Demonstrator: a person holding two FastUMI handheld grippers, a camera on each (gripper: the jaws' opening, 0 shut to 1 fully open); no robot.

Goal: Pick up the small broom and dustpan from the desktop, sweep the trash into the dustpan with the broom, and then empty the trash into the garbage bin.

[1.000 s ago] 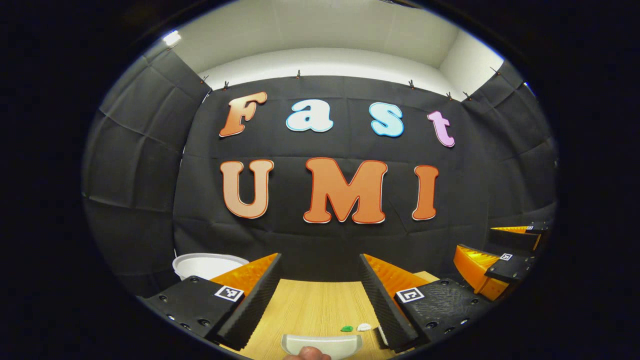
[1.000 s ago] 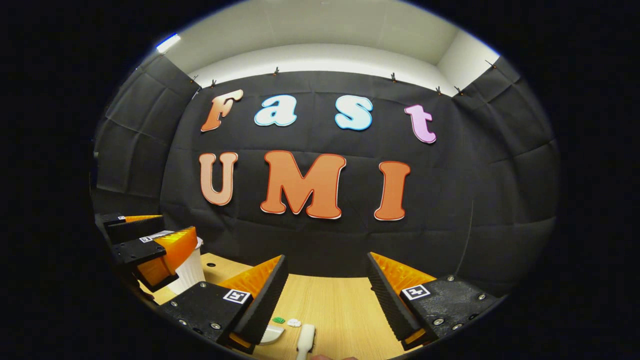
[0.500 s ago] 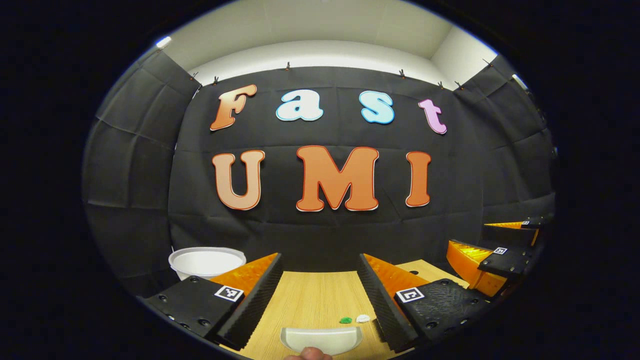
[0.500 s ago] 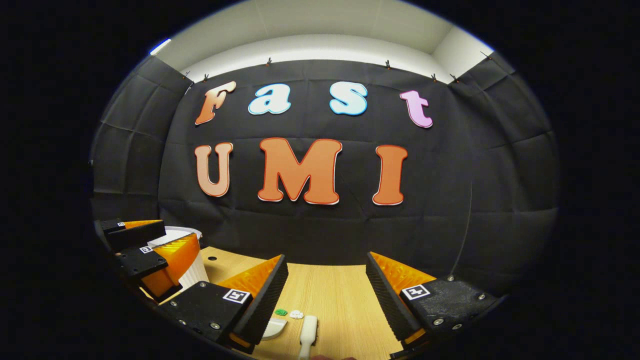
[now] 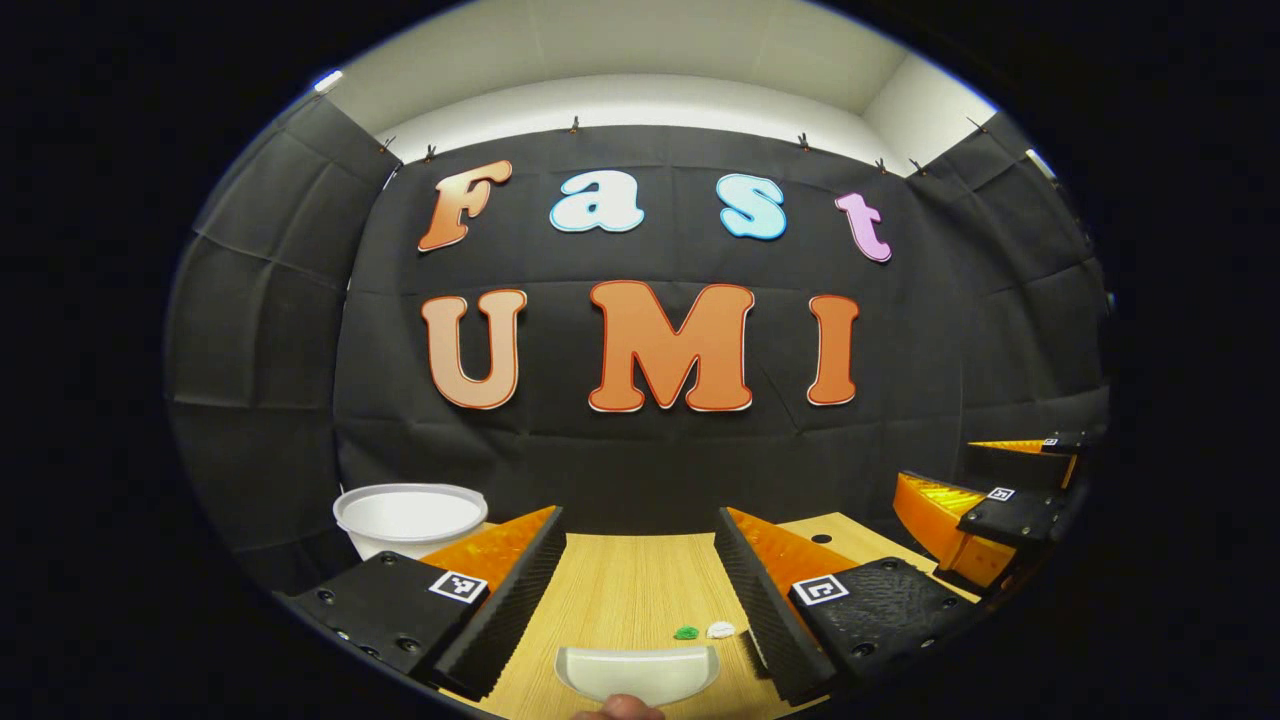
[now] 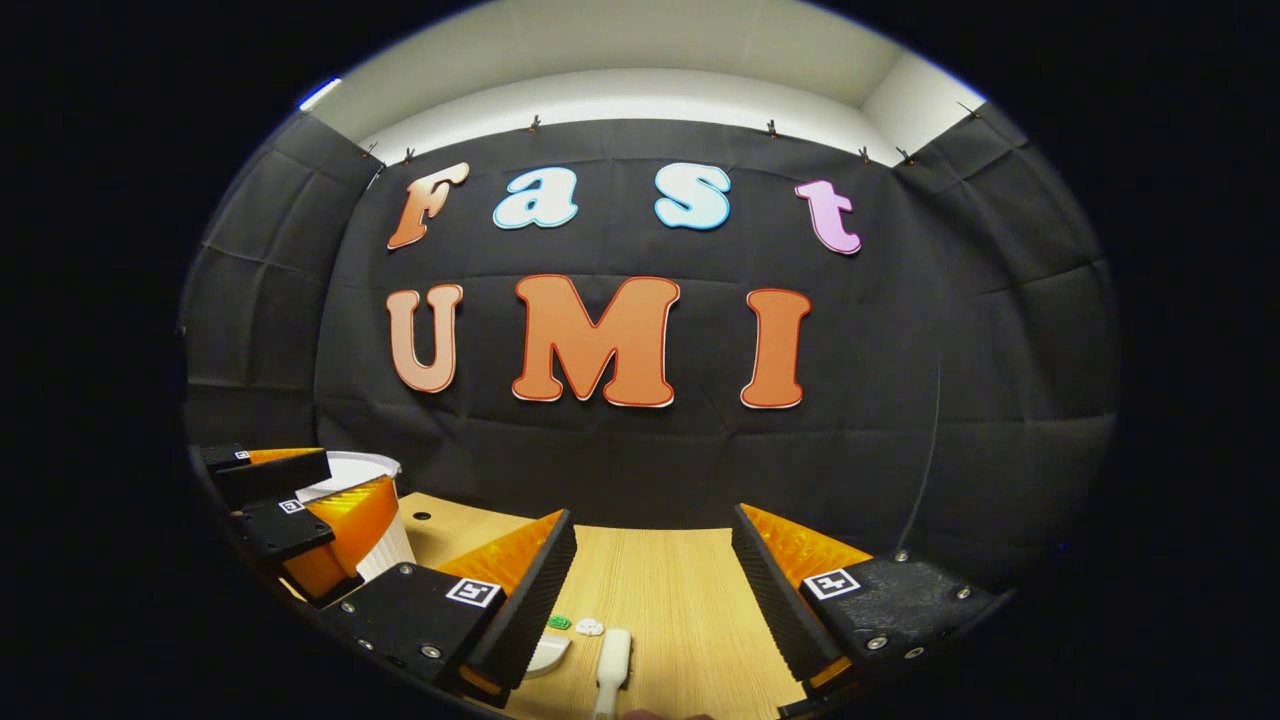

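Left gripper (image 5: 640,585) hangs over the pale wooden worktop (image 5: 630,590), jaws spread wide, nothing between them. White plastic dustpan (image 5: 638,673) lies flat below. Green scrap (image 5: 686,632) and white scrap (image 5: 720,629) sit just beyond it. White round garbage bin (image 5: 410,518) stands far left. Right gripper (image 6: 650,590), jaws spread, hovers above the small white broom (image 6: 612,665).
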